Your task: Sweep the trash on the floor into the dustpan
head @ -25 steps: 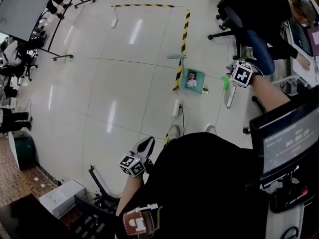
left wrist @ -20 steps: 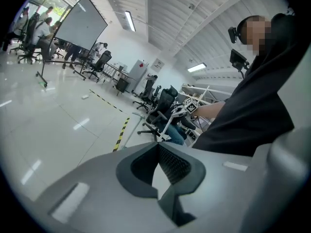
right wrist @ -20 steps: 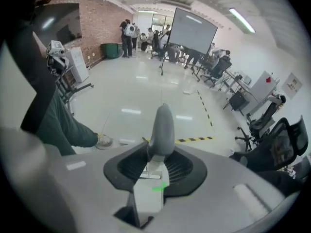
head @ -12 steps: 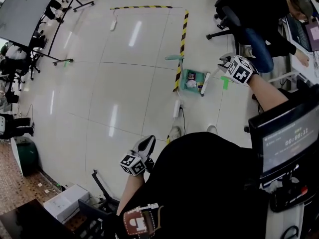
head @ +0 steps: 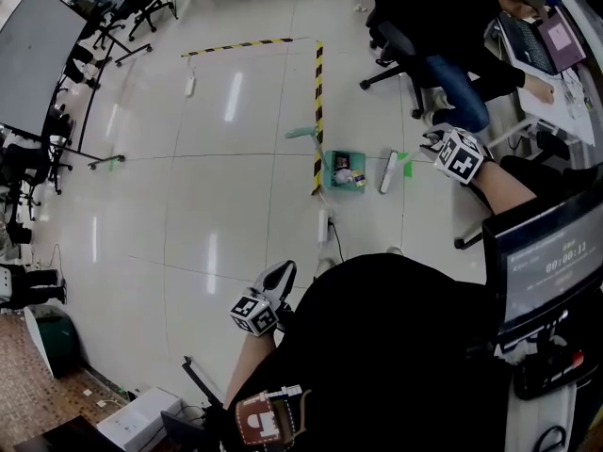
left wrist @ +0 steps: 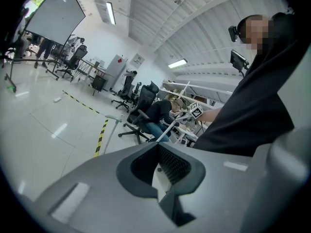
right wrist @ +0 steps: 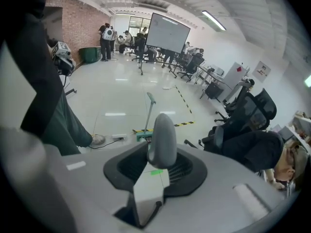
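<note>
A green dustpan (head: 343, 171) sits on the pale floor beside the striped tape, with bits of trash in it and its long handle (head: 303, 134) leaning left. The white broom head (head: 387, 171) rests on the floor just right of the pan. My right gripper (head: 443, 149) is shut on the grey broom handle (right wrist: 162, 140); beyond the jaws I see the dustpan (right wrist: 144, 135). My left gripper (head: 270, 285) hangs low by my body, jaws shut with nothing in them (left wrist: 158, 147). From there the right gripper's marker cube (left wrist: 196, 111) shows far off.
Yellow-black tape (head: 318, 92) marks the floor. A white power strip (head: 323, 226) with a cable lies near my feet. A seated person (head: 452, 36) on an office chair, a desk and a monitor (head: 542, 262) crowd the right. A large screen (head: 33, 59) stands far left.
The right gripper swung the broom leftward: its head went from well right of the dustpan to right beside it. The left gripper stayed put.
</note>
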Available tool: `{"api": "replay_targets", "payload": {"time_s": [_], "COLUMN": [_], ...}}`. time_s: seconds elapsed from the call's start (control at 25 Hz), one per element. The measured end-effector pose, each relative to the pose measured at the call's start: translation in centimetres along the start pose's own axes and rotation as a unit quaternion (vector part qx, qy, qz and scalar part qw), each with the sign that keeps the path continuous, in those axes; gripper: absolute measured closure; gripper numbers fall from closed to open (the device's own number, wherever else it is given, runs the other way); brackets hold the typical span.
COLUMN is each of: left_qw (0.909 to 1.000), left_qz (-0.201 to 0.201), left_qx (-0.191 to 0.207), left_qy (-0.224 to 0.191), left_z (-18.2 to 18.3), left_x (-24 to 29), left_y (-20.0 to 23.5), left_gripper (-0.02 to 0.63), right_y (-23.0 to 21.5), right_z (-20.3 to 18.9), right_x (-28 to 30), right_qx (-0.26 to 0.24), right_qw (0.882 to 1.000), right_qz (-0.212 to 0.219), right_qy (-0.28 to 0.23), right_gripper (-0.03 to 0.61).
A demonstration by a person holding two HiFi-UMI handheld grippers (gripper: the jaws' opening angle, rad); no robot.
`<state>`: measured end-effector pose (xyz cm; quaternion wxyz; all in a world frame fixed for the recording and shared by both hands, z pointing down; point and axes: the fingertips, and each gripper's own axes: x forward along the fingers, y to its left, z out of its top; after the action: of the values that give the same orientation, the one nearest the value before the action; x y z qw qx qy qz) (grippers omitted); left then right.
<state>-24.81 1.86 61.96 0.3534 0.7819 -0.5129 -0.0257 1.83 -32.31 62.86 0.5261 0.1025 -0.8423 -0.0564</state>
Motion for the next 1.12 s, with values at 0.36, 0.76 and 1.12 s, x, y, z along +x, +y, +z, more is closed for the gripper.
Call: {"api": "replay_targets", "payload": {"time_s": [0.36,0.76,1.12], "left_qw": [0.9957,0.9702,0.9612], "left_qz": [-0.081,-0.201,-0.225], "left_qx": [0.042,0.099,0.125], "left_qy": [0.02,0.092,0.099], "left_z": [3.6,1.2,-7.3], "left_x": [-0.1,2.2,0.8], "left_y": [2.0,-1.9,-16.7], "left_gripper": [0.617,0.617,0.617], "right_y": [4.8,15.1,27.8], "right_z": [-2.3,-8.4,-15.5], "right_x": [-5.8,-13.0,-21.3], "right_qx": [0.102,0.208,0.223], "right_qw": [0.994,0.973,0.97], "right_qz": [-0.045,-0.099,-0.088], "right_qy": [0.02,0.026,-0.047], "right_gripper": [0.48,0.479,0.48]}}
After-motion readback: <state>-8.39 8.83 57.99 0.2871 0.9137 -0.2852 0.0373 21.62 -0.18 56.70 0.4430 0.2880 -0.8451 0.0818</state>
